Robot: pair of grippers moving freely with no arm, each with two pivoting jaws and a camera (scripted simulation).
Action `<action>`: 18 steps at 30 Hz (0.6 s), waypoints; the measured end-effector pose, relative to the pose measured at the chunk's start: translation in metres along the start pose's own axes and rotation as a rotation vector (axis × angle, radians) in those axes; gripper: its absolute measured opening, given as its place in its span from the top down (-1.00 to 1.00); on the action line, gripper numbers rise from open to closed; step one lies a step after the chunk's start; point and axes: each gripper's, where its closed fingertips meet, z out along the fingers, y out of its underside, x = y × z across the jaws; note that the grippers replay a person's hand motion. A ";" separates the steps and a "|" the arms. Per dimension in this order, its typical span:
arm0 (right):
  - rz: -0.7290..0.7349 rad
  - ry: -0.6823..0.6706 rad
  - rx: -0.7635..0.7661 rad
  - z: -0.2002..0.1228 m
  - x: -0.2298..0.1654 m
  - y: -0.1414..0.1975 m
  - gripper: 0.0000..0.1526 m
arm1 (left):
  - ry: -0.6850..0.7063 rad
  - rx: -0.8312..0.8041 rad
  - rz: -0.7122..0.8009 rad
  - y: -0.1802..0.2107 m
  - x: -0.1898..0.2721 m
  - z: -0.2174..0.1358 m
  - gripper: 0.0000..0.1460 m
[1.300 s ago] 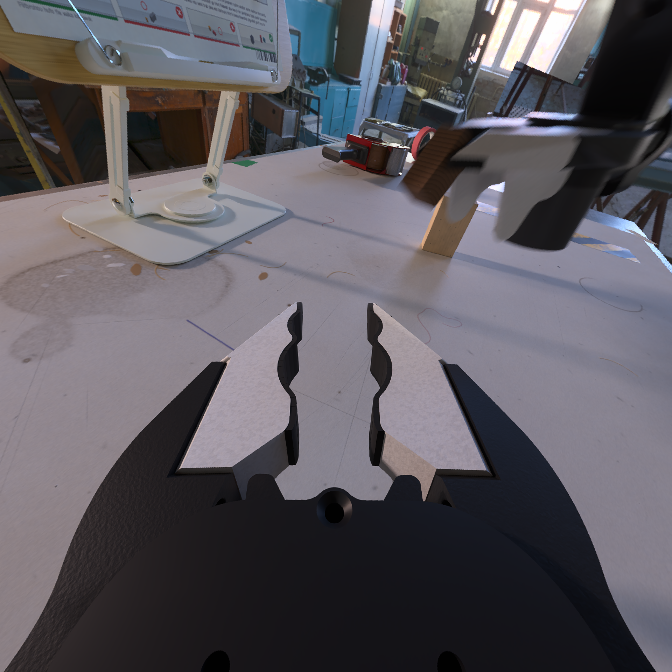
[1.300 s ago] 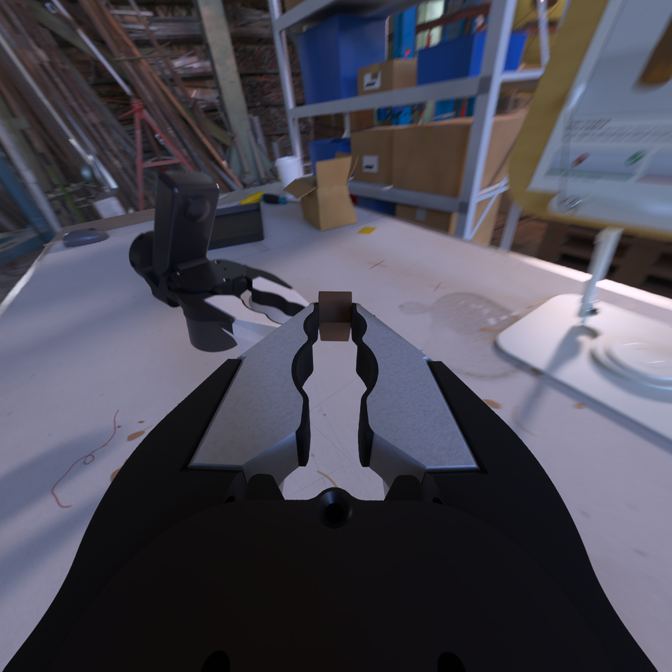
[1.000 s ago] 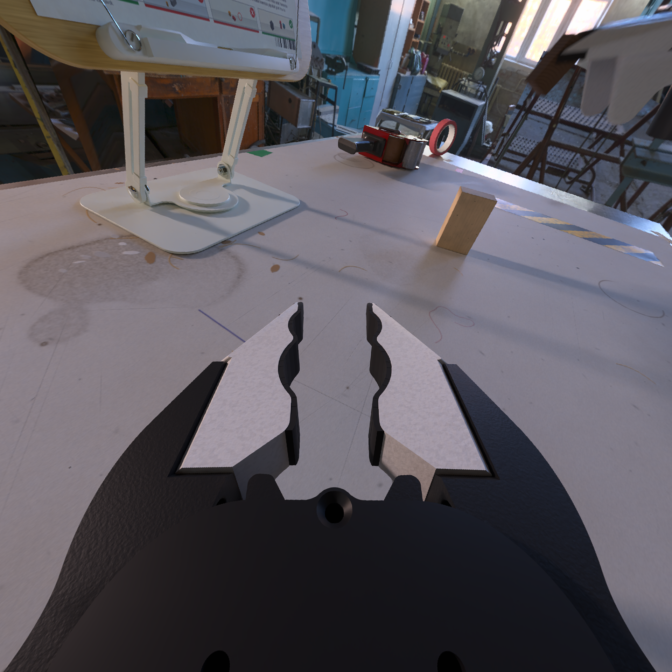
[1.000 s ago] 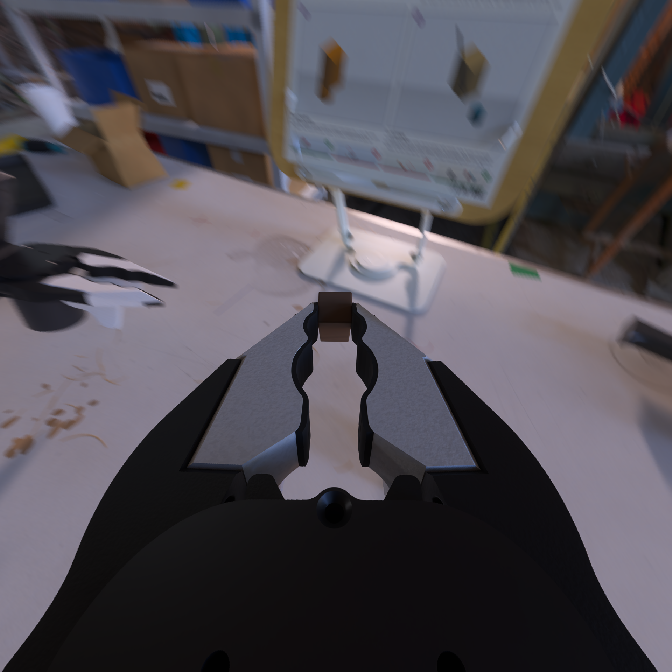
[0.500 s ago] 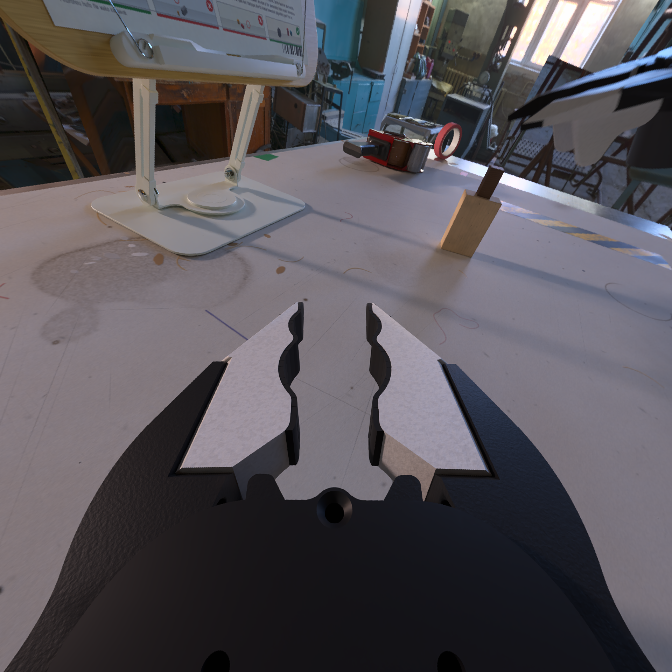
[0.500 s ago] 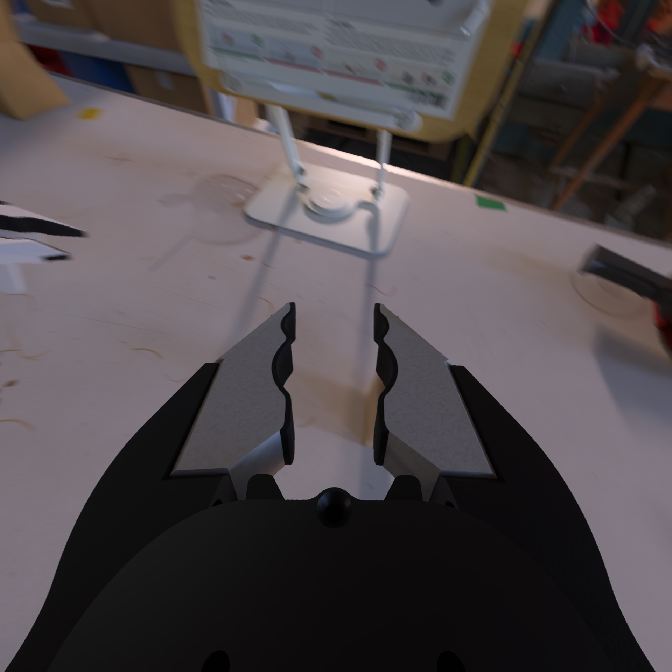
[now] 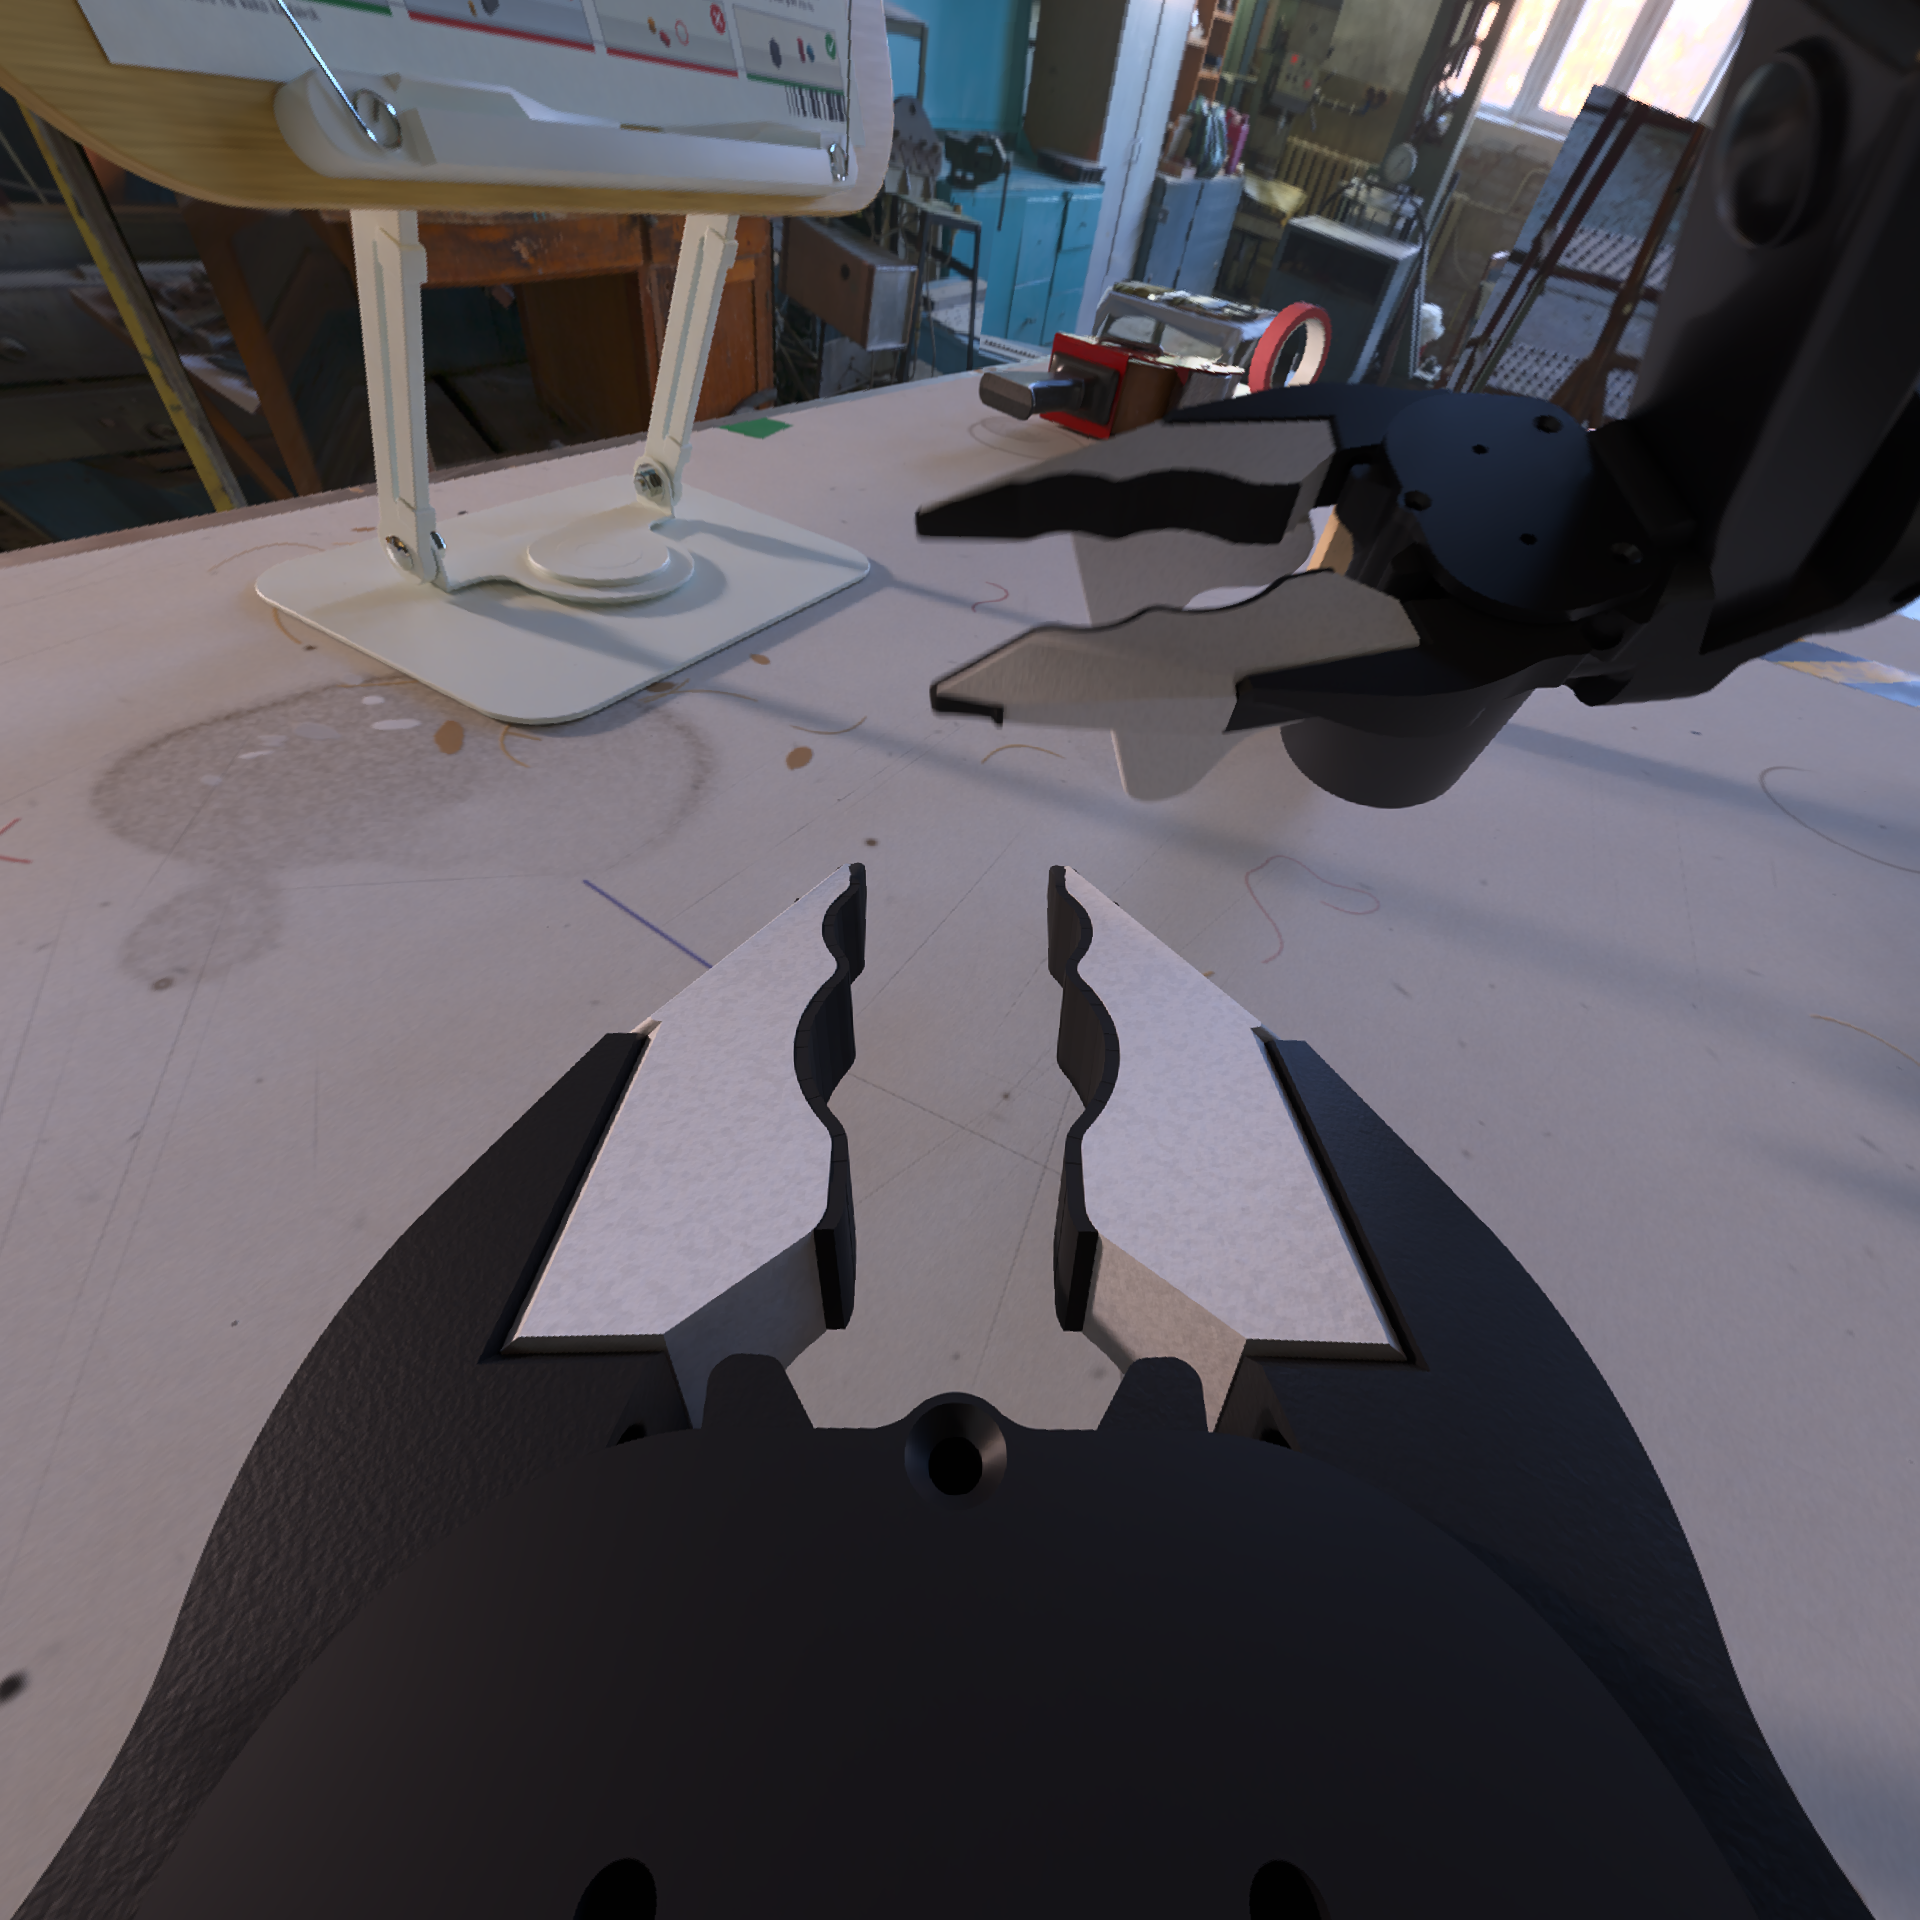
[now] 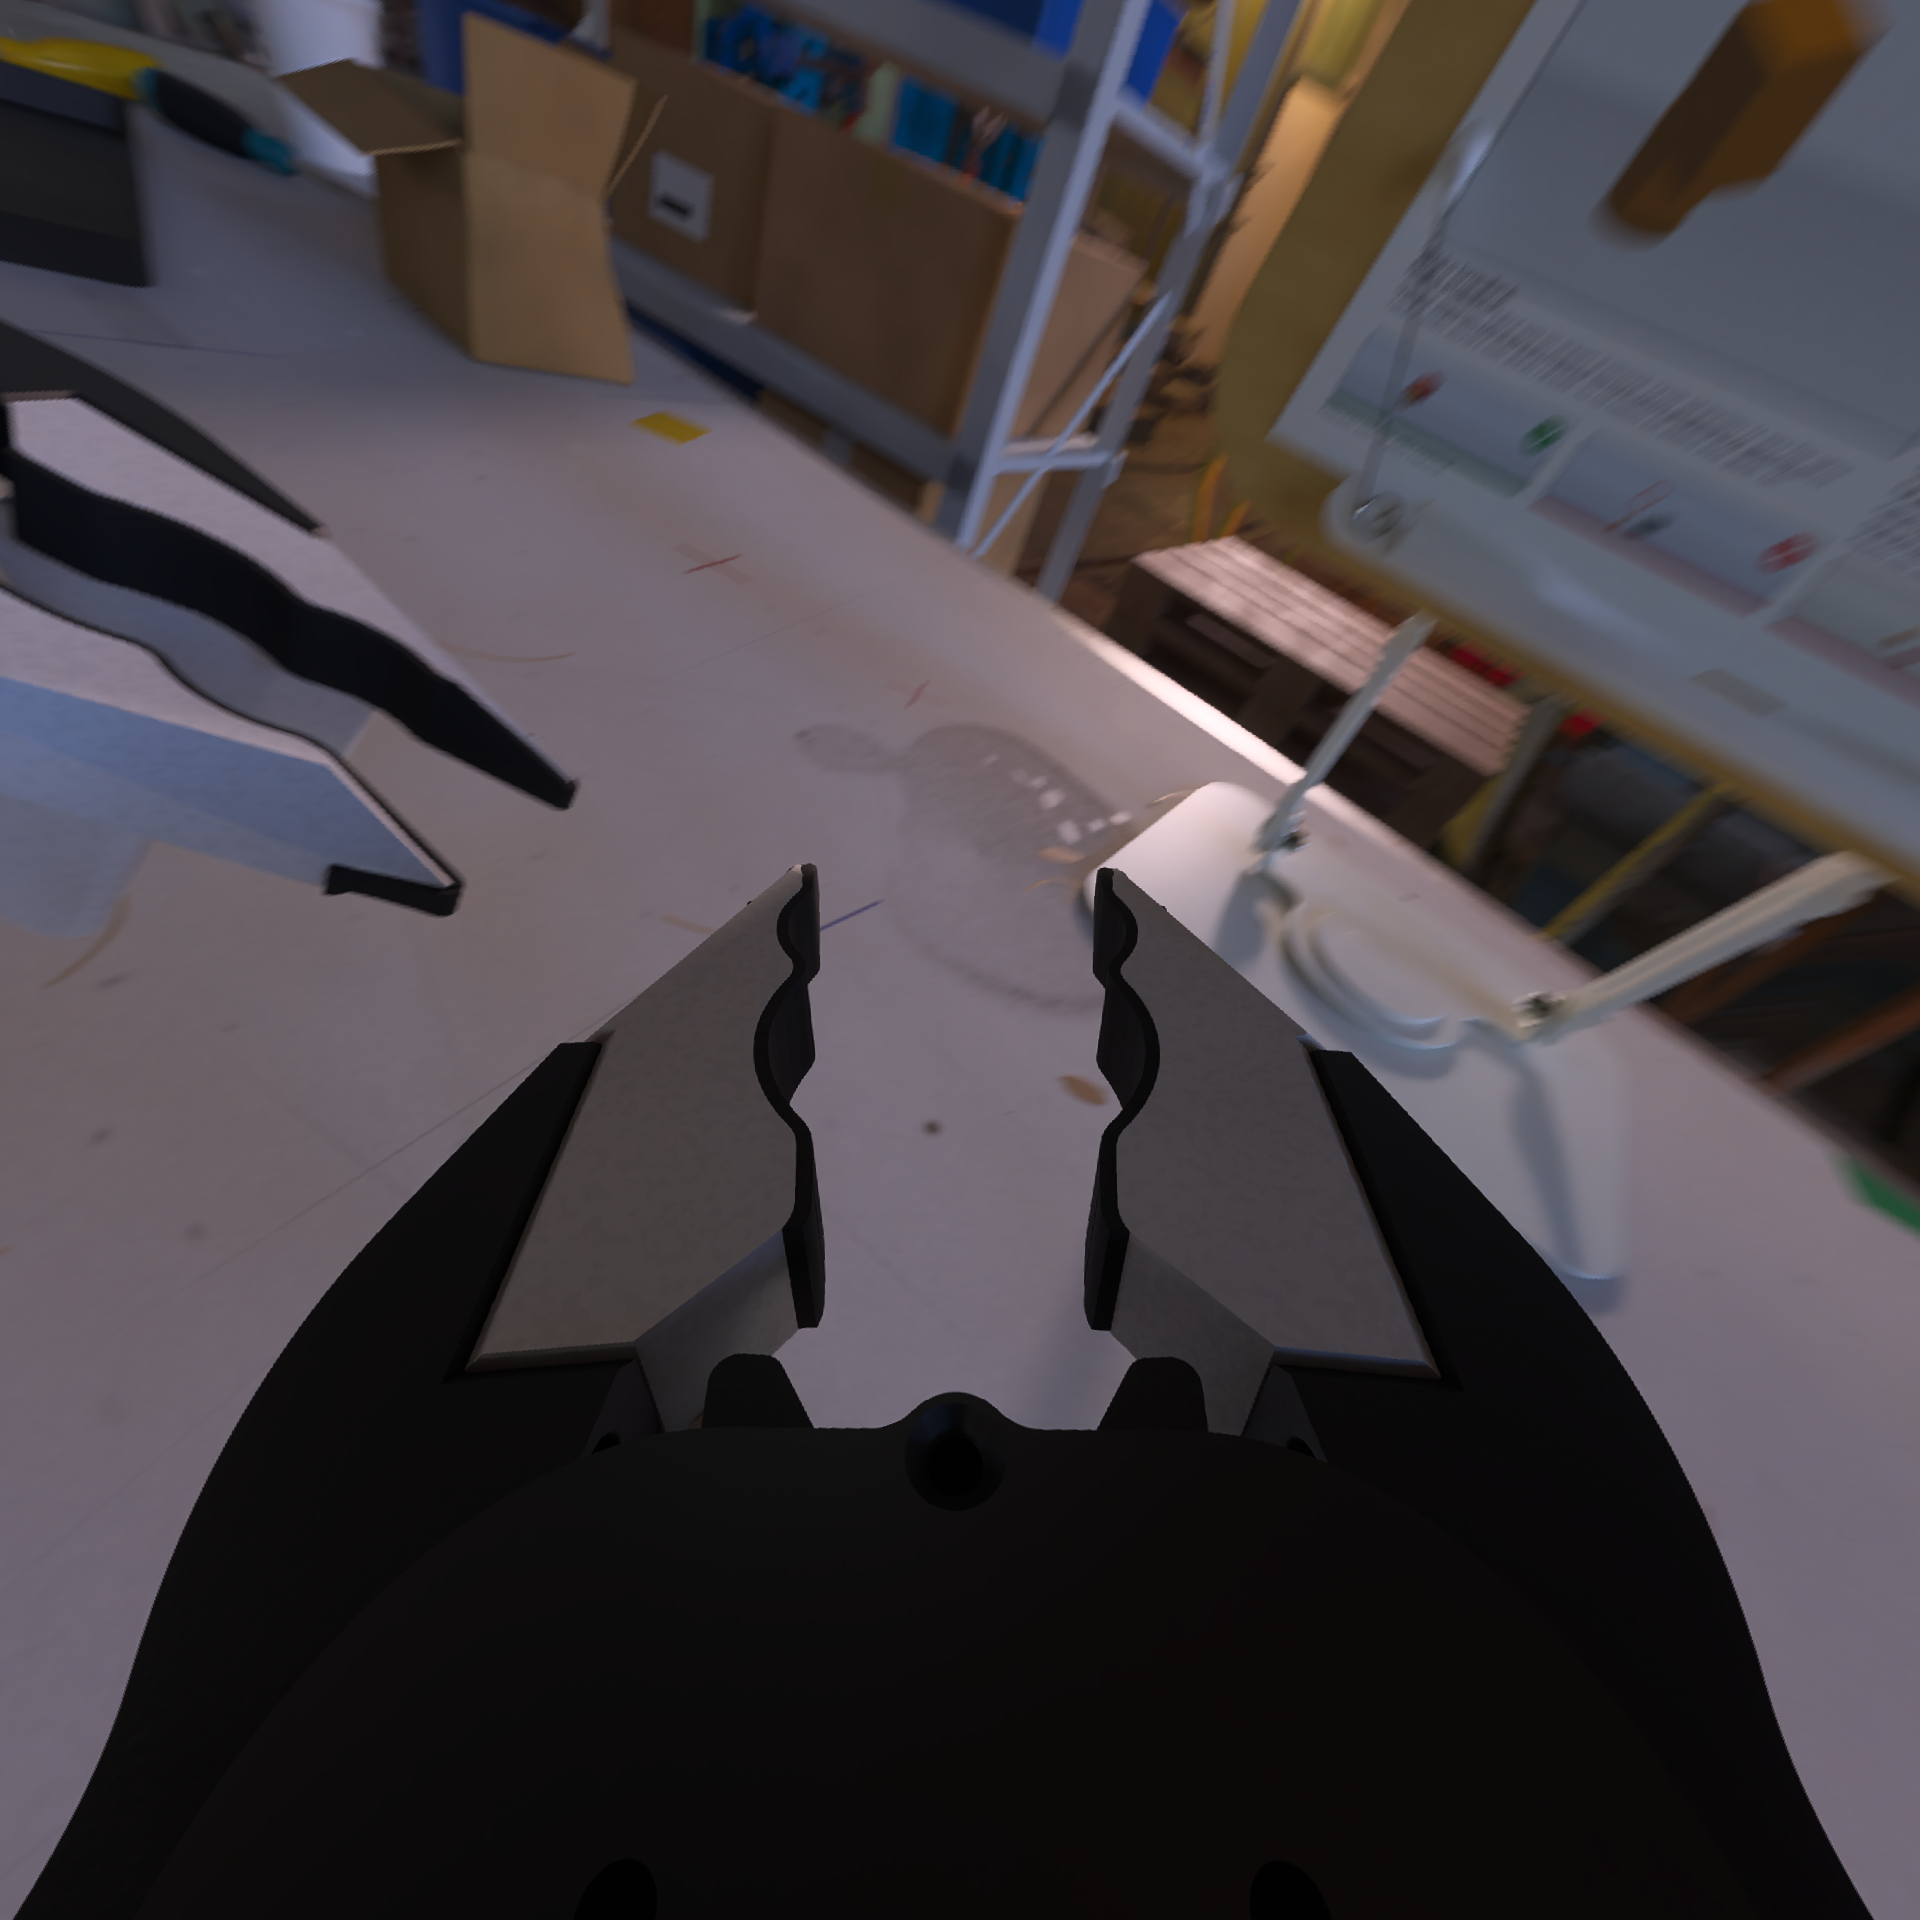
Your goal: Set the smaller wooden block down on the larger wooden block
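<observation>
Wooden blocks sit hidden behind the right claw (image 7: 930, 608), its jaws wide and empty; left claw (image 7: 954, 883) likewise parted

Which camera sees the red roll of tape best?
The left wrist view. The red roll of tape stands at the table's far edge, beside a red tool, just above the right gripper. The right wrist view does not show the tape at all.

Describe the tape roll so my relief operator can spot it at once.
Start from the white stand on the table, then follow the far edge rightward to a red-and-grey tool. The tape roll stands on edge just right of it: the only ring, red with a pale core.
</observation>
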 end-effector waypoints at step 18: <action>0.105 0.001 0.093 -0.023 0.015 0.005 0.13 | -0.010 -0.022 0.017 0.012 0.028 -0.015 0.45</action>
